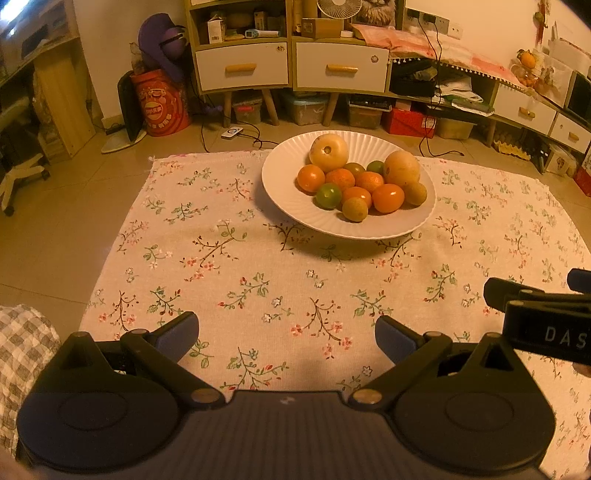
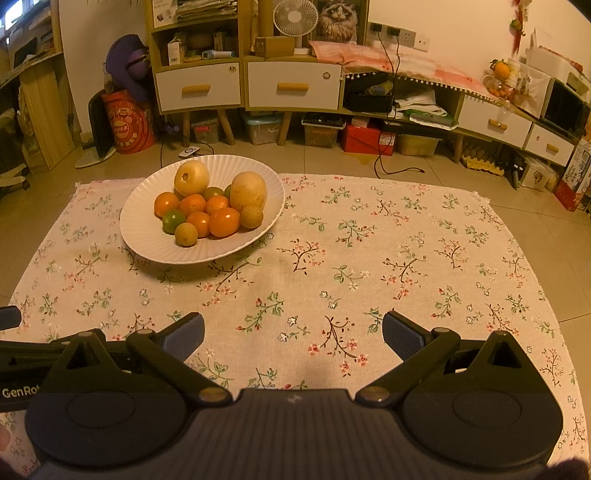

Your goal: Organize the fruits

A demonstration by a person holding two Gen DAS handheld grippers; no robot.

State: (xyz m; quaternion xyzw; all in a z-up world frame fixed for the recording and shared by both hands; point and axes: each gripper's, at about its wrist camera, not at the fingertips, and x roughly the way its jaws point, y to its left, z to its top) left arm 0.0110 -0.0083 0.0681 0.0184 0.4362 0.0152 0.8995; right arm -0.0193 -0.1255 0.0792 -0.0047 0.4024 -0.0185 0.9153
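Left wrist view: fruit plate lies well beyond open left claw.

Bare cloth up to heaped fruit plate.

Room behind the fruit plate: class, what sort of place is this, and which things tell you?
Probably a home living room: a floral cloth spread on the tiled floor, drawer cabinets crammed with household clutter, and a small fan on top.
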